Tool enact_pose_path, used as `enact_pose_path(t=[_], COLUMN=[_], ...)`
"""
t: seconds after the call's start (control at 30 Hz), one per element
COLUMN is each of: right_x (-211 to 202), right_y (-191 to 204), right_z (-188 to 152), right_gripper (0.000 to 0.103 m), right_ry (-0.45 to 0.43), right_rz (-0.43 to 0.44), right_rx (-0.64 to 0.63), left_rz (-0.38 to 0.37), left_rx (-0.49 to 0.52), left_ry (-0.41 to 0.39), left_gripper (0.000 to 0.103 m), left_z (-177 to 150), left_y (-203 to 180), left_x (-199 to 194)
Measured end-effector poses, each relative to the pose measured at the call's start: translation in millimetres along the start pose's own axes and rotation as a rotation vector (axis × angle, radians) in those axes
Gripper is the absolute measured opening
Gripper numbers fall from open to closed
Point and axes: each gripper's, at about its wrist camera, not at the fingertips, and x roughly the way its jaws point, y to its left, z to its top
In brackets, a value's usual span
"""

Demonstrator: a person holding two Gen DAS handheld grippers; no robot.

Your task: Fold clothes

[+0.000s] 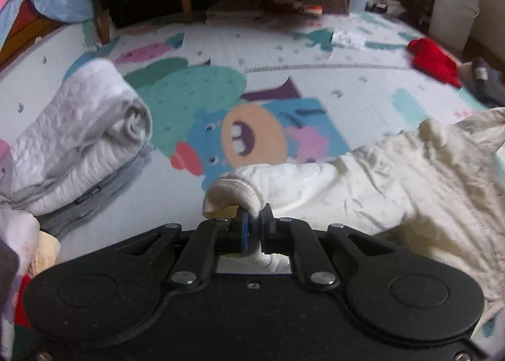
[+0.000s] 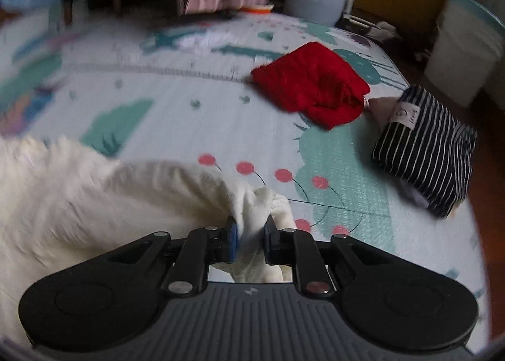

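Left wrist: cream garment [image 1: 363, 190] cuff pinched between left gripper [image 1: 254, 228] fingers.

A cream garment [image 1: 394, 177] lay rumpled on the mat [image 1: 284, 54], its cloth wrinkled and loosely spread. One ribbed cuff [image 1: 233, 192] was bunched up and pinched at its edge, lifted off the mat. In the right wrist view the same cream cloth [image 2: 94, 203] swept away to the left, blurred, with another bunched end [image 2: 255, 206] gathered into a thick fold and raised above the mat [image 2: 205, 127].
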Motion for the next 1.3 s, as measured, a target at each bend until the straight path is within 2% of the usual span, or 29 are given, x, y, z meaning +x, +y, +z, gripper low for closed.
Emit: enact_pose_path(t=[0.03,0.07,0.1,0.13,0.2,0.27,0.37,0.4,0.43,0.47,0.53,0.6,0.63,0.67,0.7,0.73,0.77,0.8,0.9,1.0,1.07,1.1,1.13,1.17,1.23,1.3], right_x=[6,14,21,24,18,6,-19,-28,-38,-48,-69,-81,-85,-89,-90,-88,-86,-85,-81,-78,-78,-78,-81,-86,-100,-109], right_y=[2,2,3,4,4,4,21,34,46,61,97,136,156,174,189,199,205,208,211,205,201,201,204,206,213,226], right_z=[-3,-6,-10,-14,-18,-19,-26,-30,-34,-39,-54,-70,-77,-86,-92,-98,-103,-107,-114,-113,-110,-110,-111,-114,-125,-137], right_gripper=[0.021,0.030,0.042,0.047,0.060,0.065,0.067,0.067,0.066,0.066,0.061,0.058,0.057,0.057,0.057,0.057,0.057,0.057,0.058,0.058,0.058,0.058,0.058,0.059,0.064,0.065], right_ry=[0.040,0.093,0.137,0.152,0.127,0.079,-0.026,-0.063,-0.100,-0.124,-0.136,-0.120,-0.109,-0.091,-0.059,-0.014,0.017,0.033,0.075,0.082,0.073,0.061,0.041,0.014,-0.054,-0.095], right_rz=[-0.019,-0.033,-0.046,-0.069,-0.097,-0.120,-0.166,-0.161,-0.156,-0.120,0.018,0.141,0.201,0.255,0.296,0.327,0.348,0.363,0.385,0.374,0.365,0.362,0.361,0.363,0.370,0.389], right_rx=[-0.015,-0.017,-0.018,-0.026,-0.033,-0.021,-0.073,-0.099,-0.126,-0.150,-0.215,-0.316,-0.369,-0.418,-0.453,-0.479,-0.496,-0.506,-0.517,-0.486,-0.467,-0.468,-0.481,-0.504,-0.566,-0.660], left_rz=[-0.001,0.000,0.023,0.062,0.135,0.199,0.246,0.218,0.158,0.092,-0.034,-0.063,-0.052,-0.011,0.027,0.018,-0.015,-0.014,0.058,0.067,0.115,0.136,0.151,0.150,0.115,0.098], left_rx=[-0.003,0.002,0.018,0.030,-0.010,-0.048,-0.017,-0.007,-0.003,0.006,0.034,0.064,0.078,0.081,0.050,-0.011,-0.080,-0.118,-0.164,-0.165,-0.144,-0.150,-0.168,-0.167,-0.076,0.022], left_ry=[0.030,0.070,0.112,0.138,0.122,0.082,-0.032,-0.069,-0.099,-0.121,-0.112,-0.075,-0.045,0.017,0.094,0.099,0.054,0.010,-0.111,-0.021,0.031,0.030,0.014,-0.031,-0.098,-0.097], left_gripper=[0.006,0.006,0.012,0.022,0.034,0.037,0.037,0.037,0.038,0.038,0.037,0.036,0.037,0.037,0.037,0.038,0.038,0.038,0.038,0.038,0.048,0.048,0.044,0.044,0.044,0.045], left_z=[-5,-10,-15,-19,-23,-23,-18,-17,-17,-18,-21,-28,-33,-41,-52,-59,-63,-64,-65,-70,-76,-75,-71,-68,-63,-59], left_y=[2,2,1,0,5,9,-2,-8,-16,-25,-47,-63,-67,-65,-58,-48,-38,-31,-16,-2,3,3,3,-2,-23,-43], left_x=[10,20,30,37,32,21,-2,-8,-11,-12,-2,17,28,42,58,59,51,42,16,37,55,56,53,46,34,35])
